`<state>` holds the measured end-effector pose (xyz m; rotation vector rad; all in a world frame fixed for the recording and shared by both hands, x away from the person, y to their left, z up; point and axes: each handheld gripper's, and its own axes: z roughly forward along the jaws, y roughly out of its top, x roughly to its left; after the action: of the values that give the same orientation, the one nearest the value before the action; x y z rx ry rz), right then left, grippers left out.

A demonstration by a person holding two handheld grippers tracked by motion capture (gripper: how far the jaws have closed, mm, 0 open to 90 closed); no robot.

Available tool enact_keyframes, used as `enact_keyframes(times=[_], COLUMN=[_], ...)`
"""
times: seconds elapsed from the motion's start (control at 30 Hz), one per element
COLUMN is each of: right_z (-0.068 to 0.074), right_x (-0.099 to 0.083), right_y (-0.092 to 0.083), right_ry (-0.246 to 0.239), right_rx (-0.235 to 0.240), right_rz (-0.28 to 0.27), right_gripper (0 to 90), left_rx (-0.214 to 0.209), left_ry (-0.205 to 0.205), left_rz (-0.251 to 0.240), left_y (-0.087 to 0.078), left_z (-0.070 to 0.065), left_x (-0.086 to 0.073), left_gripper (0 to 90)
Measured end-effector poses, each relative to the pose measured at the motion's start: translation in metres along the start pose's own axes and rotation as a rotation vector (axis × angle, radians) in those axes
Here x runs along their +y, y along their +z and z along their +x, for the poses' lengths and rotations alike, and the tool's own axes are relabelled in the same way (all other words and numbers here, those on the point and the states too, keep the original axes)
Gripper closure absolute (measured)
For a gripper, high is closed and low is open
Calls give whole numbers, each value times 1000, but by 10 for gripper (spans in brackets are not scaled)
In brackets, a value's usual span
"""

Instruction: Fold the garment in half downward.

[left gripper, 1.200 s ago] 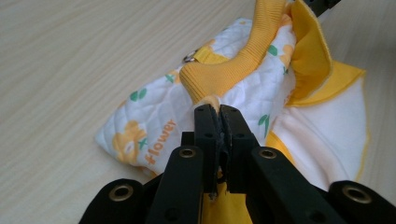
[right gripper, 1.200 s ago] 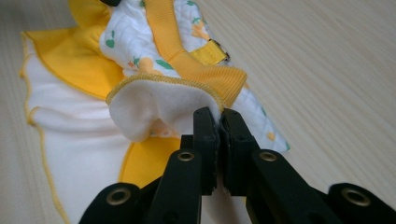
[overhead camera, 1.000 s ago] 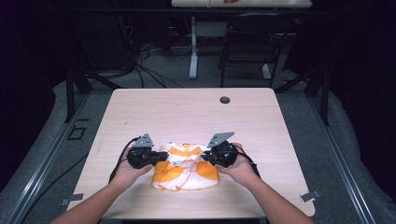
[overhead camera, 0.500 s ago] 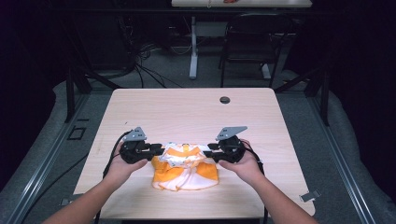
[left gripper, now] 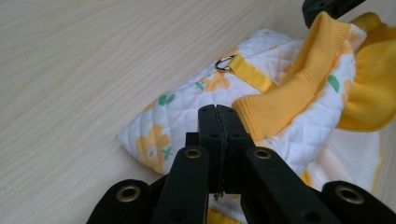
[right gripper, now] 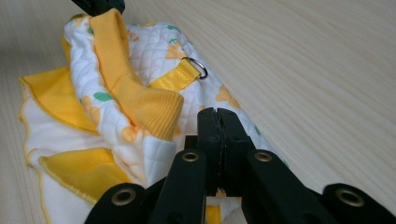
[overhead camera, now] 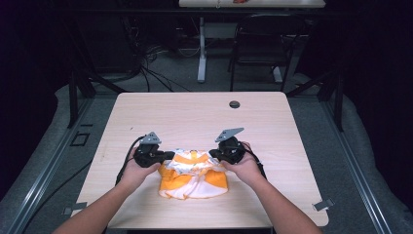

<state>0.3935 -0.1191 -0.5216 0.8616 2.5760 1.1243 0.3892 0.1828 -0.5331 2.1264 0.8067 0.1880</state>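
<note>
Small quilted white garment with yellow flower print, yellow ribbed trim and yellow ruffles (overhead camera: 194,173) lies on the pale wooden table (overhead camera: 195,117), near the person's edge. Left tongs (left gripper: 218,114) clenched on its left end, right tongs (right gripper: 218,116) clenched on its right end. Metal D-ring on a yellow strap (left gripper: 225,62) faces up. Judgement: both grasps made; spreading or folding not yet finished.

Lab: dark room, floor cables (overhead camera: 146,73), lone table (overhead camera: 195,112).
</note>
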Motion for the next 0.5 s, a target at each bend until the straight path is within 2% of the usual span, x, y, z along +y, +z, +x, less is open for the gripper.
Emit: enact_keyframes(times=[0.17, 0.33, 0.5], right_z=[6, 15, 23], right_x=[-3, -5, -10], right_y=[5, -2, -9], right_ry=[-13, -49, -65], right_rx=[38, 68, 88], right_rz=[13, 11, 11], right_gripper=[892, 892, 893], left_rx=[-25, -49, -81], left_ry=[20, 31, 40], left_rz=[7, -1, -1], left_y=[-3, -9, -12], left_z=[-6, -14, -23], left_x=[-2, -7, -15], left_gripper=[900, 900, 900])
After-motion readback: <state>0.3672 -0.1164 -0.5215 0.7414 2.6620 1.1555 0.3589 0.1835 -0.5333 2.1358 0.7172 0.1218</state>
